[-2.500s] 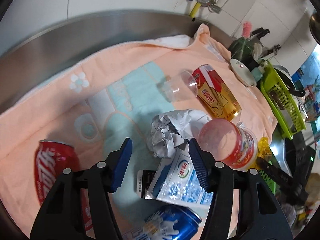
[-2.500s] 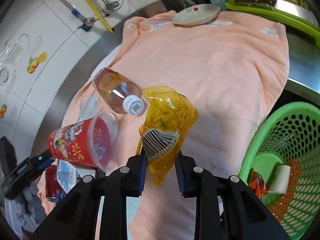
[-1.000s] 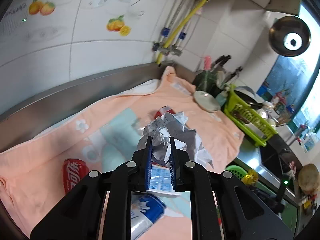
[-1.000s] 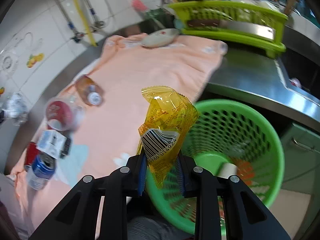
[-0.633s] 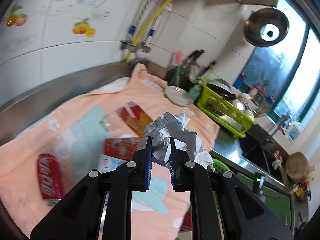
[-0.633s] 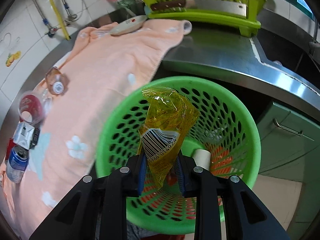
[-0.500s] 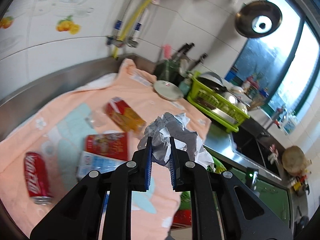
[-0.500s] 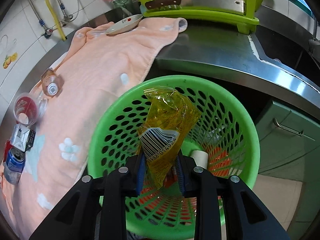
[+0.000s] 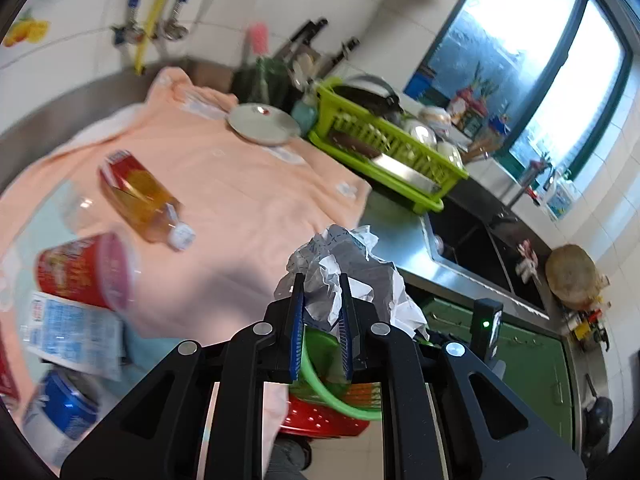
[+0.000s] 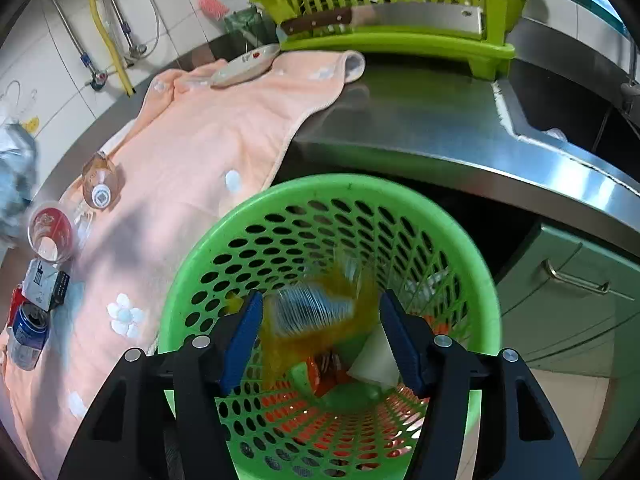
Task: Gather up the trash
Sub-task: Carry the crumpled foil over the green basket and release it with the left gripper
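Note:
My right gripper [image 10: 320,312] is open above the green mesh basket [image 10: 280,208]. The yellow wrapper [image 10: 308,316], blurred, is falling between its fingers into the basket. My left gripper [image 9: 322,300] is shut on a crumpled paper ball [image 9: 344,264] and holds it above the counter's edge, over the green basket [image 9: 320,364]. On the peach towel [image 9: 240,184] lie a tea bottle [image 9: 140,192], a red cup [image 9: 84,272], a milk carton [image 9: 72,332] and a blue can [image 9: 60,412].
A lime dish rack [image 10: 392,20] and a white plate [image 10: 244,66] stand at the counter's back. A sink [image 9: 480,248] lies to the right. A red bin [image 9: 324,420] sits under the basket. A green cabinet drawer [image 10: 576,280] is right of the basket.
My right gripper has opened and let go of the yellow wrapper, which drops into the basket. My left gripper has carried the paper ball rightward to the counter's edge.

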A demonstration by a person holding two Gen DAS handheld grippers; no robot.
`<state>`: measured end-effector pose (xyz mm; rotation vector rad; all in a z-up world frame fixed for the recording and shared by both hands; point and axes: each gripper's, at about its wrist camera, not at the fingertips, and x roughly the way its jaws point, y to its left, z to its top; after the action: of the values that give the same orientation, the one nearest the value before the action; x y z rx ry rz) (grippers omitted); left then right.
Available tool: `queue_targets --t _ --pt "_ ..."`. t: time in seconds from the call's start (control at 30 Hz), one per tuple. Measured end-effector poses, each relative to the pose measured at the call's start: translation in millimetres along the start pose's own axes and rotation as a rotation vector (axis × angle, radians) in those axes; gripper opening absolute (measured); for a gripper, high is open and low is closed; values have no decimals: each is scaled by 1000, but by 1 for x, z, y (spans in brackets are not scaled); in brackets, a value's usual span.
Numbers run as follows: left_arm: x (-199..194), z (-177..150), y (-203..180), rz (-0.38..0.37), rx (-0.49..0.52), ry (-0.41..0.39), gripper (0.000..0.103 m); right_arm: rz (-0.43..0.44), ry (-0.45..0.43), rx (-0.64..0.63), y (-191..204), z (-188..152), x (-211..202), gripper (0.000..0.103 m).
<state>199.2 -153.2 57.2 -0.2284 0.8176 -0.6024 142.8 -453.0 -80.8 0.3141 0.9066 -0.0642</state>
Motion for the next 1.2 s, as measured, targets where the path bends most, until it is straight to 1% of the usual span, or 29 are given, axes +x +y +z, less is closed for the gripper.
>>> queue_targets --t 0.03,0.1,0.23,0.3,0.37,0.47,0.63,0.83,1.03,1.1,1.13,1.2 --pt "7 -1 -4 -3 2 11 14 7 -4 -3 -2 0 -2 64" --pt "20 -3 -11 -14 9 35 14 -5 -21 -4 -8 -2 -8 64" --pt "42 -8 -25 -26 22 69 14 6 -45 10 -19 -6 -22 67" --pt "56 -13 -30 -39 25 98 14 4 -65 12 -25 -10 -32 68" --pt "72 -19 -38 -44 34 129 14 5 -82 12 -30 -13 -41 71" --pt "93 -28 -46 -47 42 176 14 -14 -108 -1 -37 -20 -56 73" --pt "140 -49 -63 -33 66 275 14 -45 -133 -20 -47 -30 -72 75" --pt "178 -63 -72 -15 89 339 16 -54 -135 -20 -58 -39 -81 78" --pt "207 -71 -72 -1 83 384 22 -51 -121 -13 -61 -47 -82 78" --pt "213 -72 -69 -3 72 402 34 -58 -120 -17 -59 -49 -83 78" --pt "213 -73 -67 -2 69 401 42 -58 -120 -19 -57 -49 -83 78" --pt "212 -74 -65 -6 70 392 42 -57 -123 -21 -55 -49 -83 78"
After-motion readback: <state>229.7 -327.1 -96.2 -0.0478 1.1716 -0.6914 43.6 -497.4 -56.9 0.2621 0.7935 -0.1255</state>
